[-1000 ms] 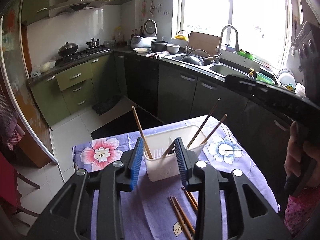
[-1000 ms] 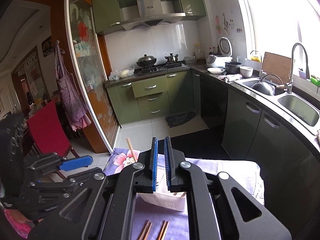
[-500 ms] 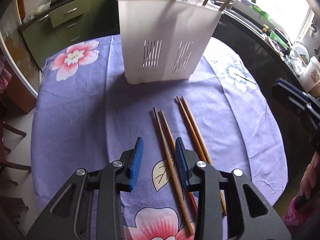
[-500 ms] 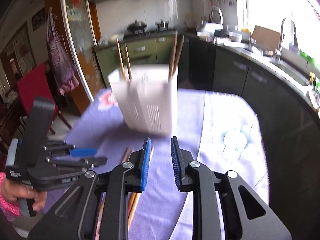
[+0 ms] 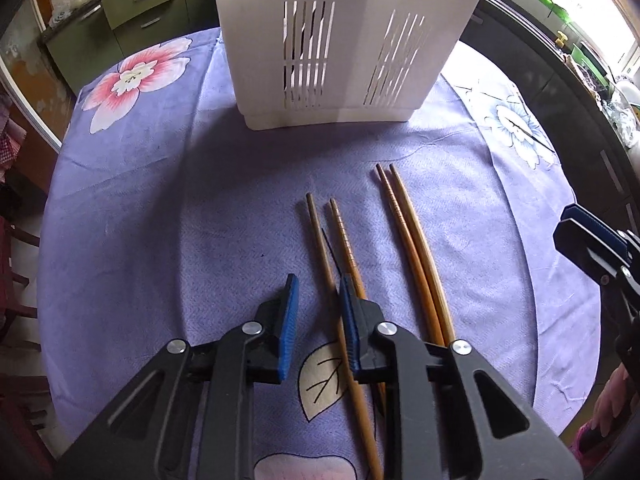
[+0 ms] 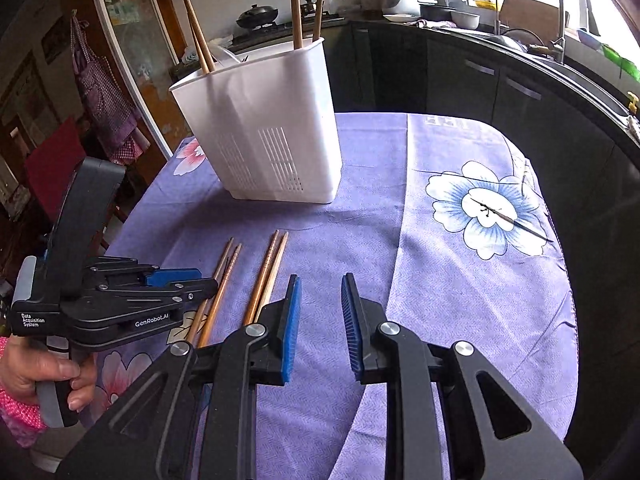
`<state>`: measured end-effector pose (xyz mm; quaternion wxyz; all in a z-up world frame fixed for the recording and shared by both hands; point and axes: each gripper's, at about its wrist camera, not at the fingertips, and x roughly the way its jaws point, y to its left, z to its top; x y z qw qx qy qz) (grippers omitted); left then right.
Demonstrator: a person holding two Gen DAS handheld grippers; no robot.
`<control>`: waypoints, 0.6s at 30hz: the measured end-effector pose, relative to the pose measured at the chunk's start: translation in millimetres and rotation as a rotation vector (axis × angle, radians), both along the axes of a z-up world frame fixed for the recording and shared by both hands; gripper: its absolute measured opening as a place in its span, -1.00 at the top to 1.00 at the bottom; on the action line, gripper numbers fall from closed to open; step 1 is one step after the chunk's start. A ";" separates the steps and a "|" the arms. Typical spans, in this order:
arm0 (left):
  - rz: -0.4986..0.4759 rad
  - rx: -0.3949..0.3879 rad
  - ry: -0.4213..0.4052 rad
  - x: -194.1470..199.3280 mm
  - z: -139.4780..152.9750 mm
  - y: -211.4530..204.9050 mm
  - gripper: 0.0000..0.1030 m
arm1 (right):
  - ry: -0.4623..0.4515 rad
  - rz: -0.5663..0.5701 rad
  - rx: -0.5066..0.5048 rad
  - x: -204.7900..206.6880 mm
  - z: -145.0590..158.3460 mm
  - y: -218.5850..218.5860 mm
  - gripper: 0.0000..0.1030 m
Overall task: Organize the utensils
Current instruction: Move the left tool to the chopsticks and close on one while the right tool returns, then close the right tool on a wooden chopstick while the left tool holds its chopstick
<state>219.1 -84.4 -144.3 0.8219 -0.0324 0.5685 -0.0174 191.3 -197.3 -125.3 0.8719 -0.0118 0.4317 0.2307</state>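
On the purple flowered cloth [image 5: 168, 208] four chopsticks lie loose, all short of the white holder [image 5: 340, 40] standing at the far side — the holder already has several sticks poking out of its top in the right wrist view.

Starting at the left: the left gripper [image 5: 318, 300] hangs low over the cloth, jaws narrow after just closing in, yet not pinching anything so far as I can see. The left pair of chopsticks [image 5: 320, 240] is right there — one stick runs through the gap between the blue pads, close against the right-hand pad, its partner passing just under that same pad.

Next over, the right pair of chopsticks [image 5: 412, 240] lies side by side, touching, just beside the left gripper's outer finger.

Further right, the right gripper [image 6: 318, 304] — jaws slightly apart, nothing between them but bare cloth. That right pair sits just off its left finger.

How will these handle? By my reading light, stiff, thin and smooth, so apt to roll or pivot in a pinch, and flat on soft cloth they give little to get under. Best grip, I'd say, is squarely across the thicker near half, near the balance point.
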 end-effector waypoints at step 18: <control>-0.004 0.025 -0.070 -12.2 21.2 22.4 0.90 | 0.203 0.086 -0.065 53.6 -40.1 63.0 0.64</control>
